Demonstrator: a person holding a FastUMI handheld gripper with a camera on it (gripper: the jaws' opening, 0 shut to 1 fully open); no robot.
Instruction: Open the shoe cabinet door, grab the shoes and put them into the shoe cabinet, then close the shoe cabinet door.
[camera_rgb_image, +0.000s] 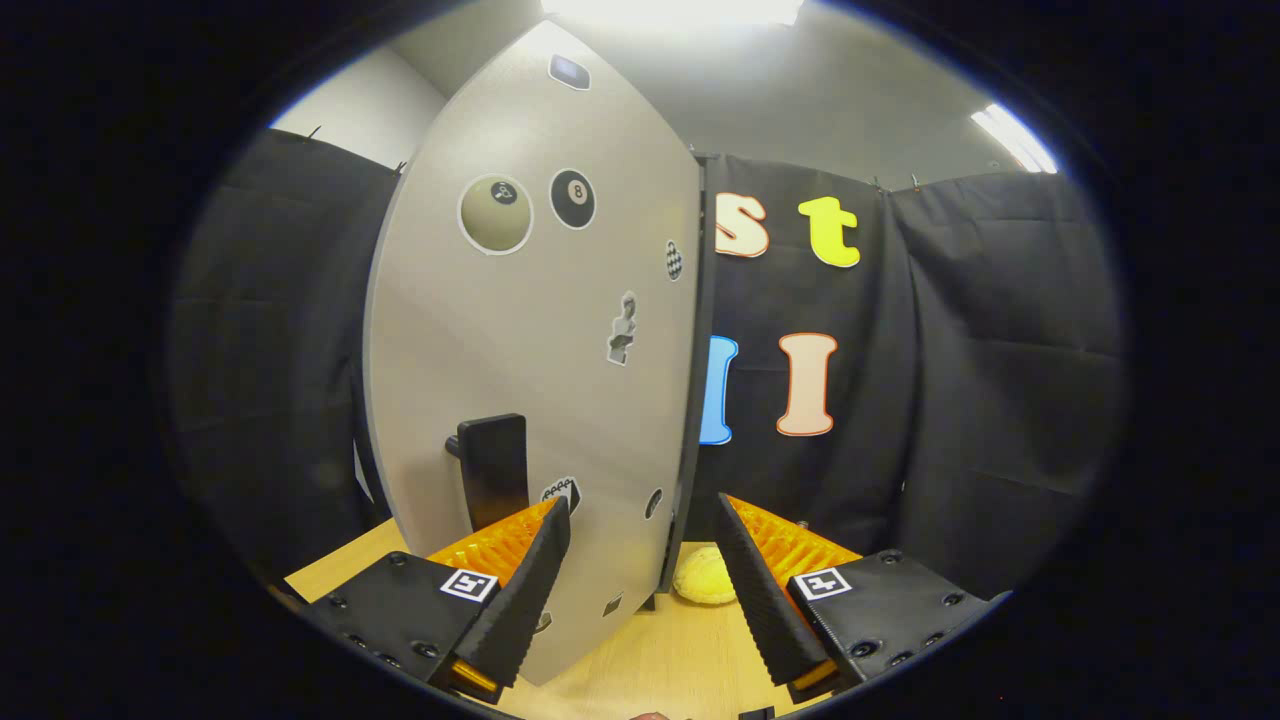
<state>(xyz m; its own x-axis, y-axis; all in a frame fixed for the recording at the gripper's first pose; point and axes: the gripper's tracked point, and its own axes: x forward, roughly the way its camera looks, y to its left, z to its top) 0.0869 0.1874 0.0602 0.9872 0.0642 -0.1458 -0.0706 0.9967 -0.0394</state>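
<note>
The gripper (640, 520) fingers are spread, straddling the free edge of the grey sticker-covered cabinet door (540, 330); its black handle (495, 468) sits just beyond the left finger.

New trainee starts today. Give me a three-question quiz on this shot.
1. True or false: the gripper is shut on the handle.
2. The yellow shoe lies: A) between the fingers, beyond the door's edge; B) on top of the cabinet.
3. What do the door and shoe rest on?

Key: 1 false, the fingers are open and the handle is just ahead of the left finger; 2 A; 3 the wooden table.
</note>
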